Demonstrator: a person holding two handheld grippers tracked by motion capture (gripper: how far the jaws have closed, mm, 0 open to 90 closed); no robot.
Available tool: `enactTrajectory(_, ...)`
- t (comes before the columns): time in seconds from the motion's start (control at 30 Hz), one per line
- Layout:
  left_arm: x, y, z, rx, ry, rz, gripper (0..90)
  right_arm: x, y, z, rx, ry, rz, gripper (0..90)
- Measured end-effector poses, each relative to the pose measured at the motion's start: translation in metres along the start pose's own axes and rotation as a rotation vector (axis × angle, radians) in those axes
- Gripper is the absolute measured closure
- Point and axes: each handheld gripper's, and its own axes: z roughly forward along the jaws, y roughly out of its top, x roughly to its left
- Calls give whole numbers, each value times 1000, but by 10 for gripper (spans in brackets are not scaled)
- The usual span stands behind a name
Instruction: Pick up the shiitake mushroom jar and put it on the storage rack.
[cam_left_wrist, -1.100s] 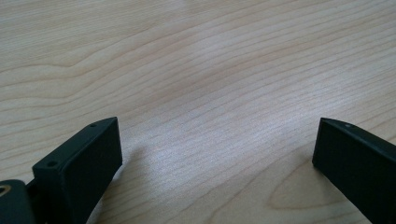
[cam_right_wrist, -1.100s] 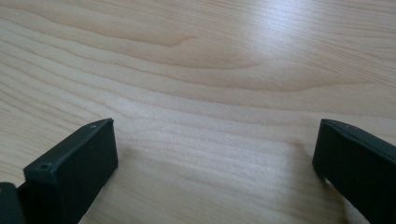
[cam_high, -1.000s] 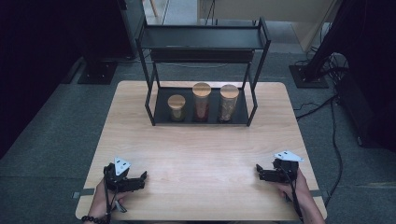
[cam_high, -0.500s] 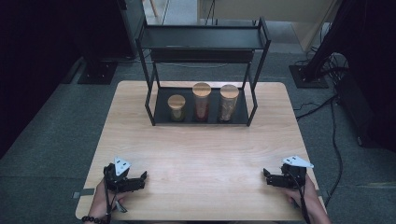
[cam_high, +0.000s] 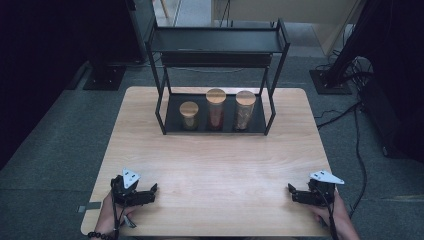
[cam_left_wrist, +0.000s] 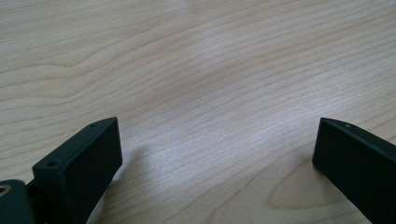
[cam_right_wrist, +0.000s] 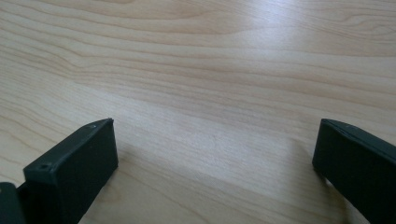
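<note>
Left gripper (cam_high: 152, 191) and right gripper (cam_high: 292, 192) are held low over the table (cam_high: 215, 165), jaws spread wide, nothing gripped. Three jars (cam_high: 216, 109) are seen well ahead of both, inside the black rack (cam_high: 162, 107).

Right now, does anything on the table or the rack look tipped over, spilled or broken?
Nothing stands out. The three jars stand upright in a row on the lower shelf of the black rack, lids on. The left gripper and right gripper sit open at the near table edge, holding nothing.
</note>
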Motion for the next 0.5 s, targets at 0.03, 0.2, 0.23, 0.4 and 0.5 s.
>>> enactTrajectory(0.03,0,0,0,0,1,0,16,-1,-1,-1,0,-2,5,0)
enactTrajectory(0.2,0,0,0,0,0,-1,16,-8,-5,-5,0,-11,14,0)
enactTrajectory(0.23,0,0,0,0,-1,-1,16,-8,-5,-6,2,-12,15,0)
enactTrajectory(0.4,1,0,0,1,-7,-4,16,-10,-6,-6,1,-14,14,0)
enactTrajectory(0.5,1,0,0,2,-12,-2,17,-10,-6,-6,0,-14,14,0)
